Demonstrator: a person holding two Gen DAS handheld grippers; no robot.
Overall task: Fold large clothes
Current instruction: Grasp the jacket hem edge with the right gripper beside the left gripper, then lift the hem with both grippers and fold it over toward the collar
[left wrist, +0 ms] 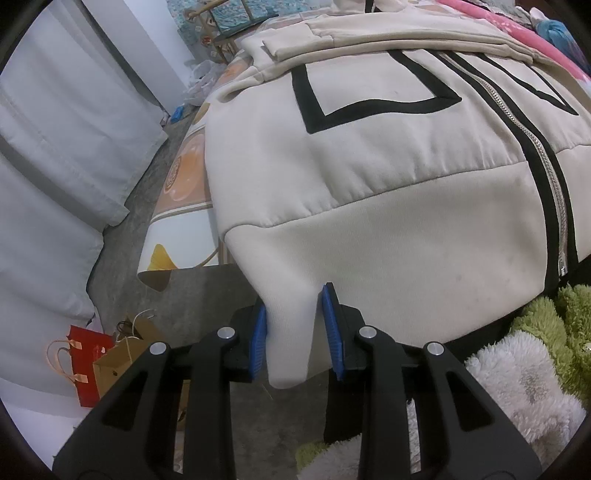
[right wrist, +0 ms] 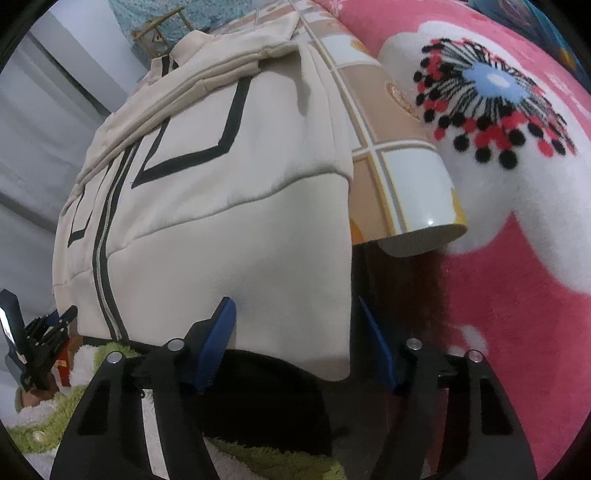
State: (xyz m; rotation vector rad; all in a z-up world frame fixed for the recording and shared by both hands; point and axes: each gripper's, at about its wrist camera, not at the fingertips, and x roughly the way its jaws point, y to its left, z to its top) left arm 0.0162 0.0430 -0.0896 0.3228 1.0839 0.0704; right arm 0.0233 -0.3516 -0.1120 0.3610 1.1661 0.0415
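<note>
So the cream zip-up jacket [left wrist: 369, 155] is spread front-up across the counter [right wrist: 406, 177], which has a glossy tile-pattern cover in orange and white. Its bottom band hangs over the near edge. Black angular lines run across the chest and a metal zipper [left wrist: 554, 177] with black trim goes down the middle. One sleeve [left wrist: 388, 33] is folded across the top of the jacket.

The left tool [left wrist: 295, 332] has its blue pads pinched on the hem's left corner, with a tongue of fabric sticking down between them, so that one is gripping the jacket.

The right tool [right wrist: 295, 339] sits at the other hem corner. The corner hangs between its blue pads, but the right-hand pad stands clear of the cloth with a gap showing, so it's open around the hem, not clamped.

In the right wrist view the left tool [right wrist: 48, 332] shows small at the far left, by the hem.

Off to the right a pink blanket [right wrist: 517, 295] with a white patch and a spiky flower print. Below the hem there's fluffy green and white fabric [left wrist: 535, 362]. On the grey floor [left wrist: 147, 199] on the left, a red gift bag [left wrist: 88, 362] and a brown paper bag [left wrist: 125, 358], with white curtains [left wrist: 55, 129] behind.
</note>
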